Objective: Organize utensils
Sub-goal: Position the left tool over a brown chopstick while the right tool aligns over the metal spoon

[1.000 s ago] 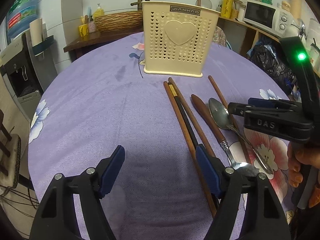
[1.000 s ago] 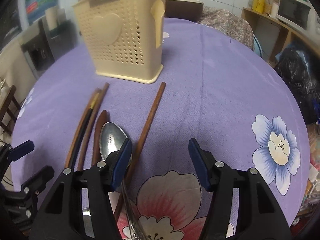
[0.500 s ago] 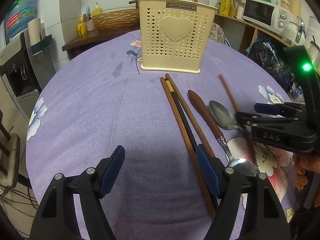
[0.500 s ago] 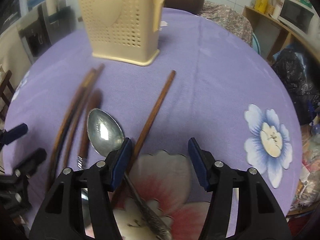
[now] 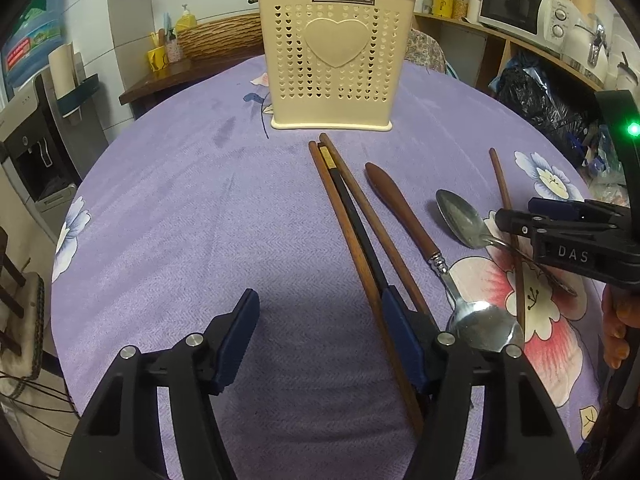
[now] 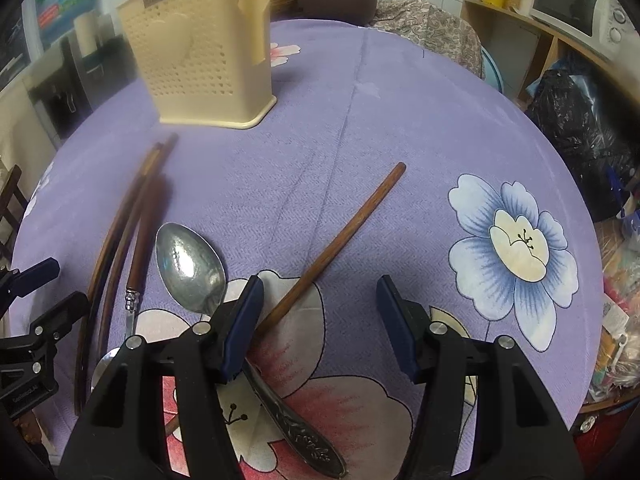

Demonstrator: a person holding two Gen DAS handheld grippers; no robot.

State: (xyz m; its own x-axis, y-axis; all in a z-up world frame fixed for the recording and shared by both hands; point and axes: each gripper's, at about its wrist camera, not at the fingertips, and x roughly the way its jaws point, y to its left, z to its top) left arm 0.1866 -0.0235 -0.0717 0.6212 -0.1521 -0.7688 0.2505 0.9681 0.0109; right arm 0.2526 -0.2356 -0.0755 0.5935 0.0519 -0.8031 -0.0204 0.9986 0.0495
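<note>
A cream perforated utensil holder stands at the far side of the purple tablecloth; it also shows in the right wrist view. Three chopsticks lie together in front of it. Beside them lie a wooden-handled spoon, a metal spoon and a single chopstick. My left gripper is open and empty, its right finger over the chopsticks. My right gripper is open and empty, above the single chopstick and the metal spoon's handle.
The round table's edge curves close on the right. Shelves with a microwave and a black bag stand beyond it. A wicker basket sits on a sideboard at the back left.
The right gripper has swung right and drawn back, so the single chopstick now lies between its fingers. The left gripper has moved slightly toward the holder. Both stay open.
</note>
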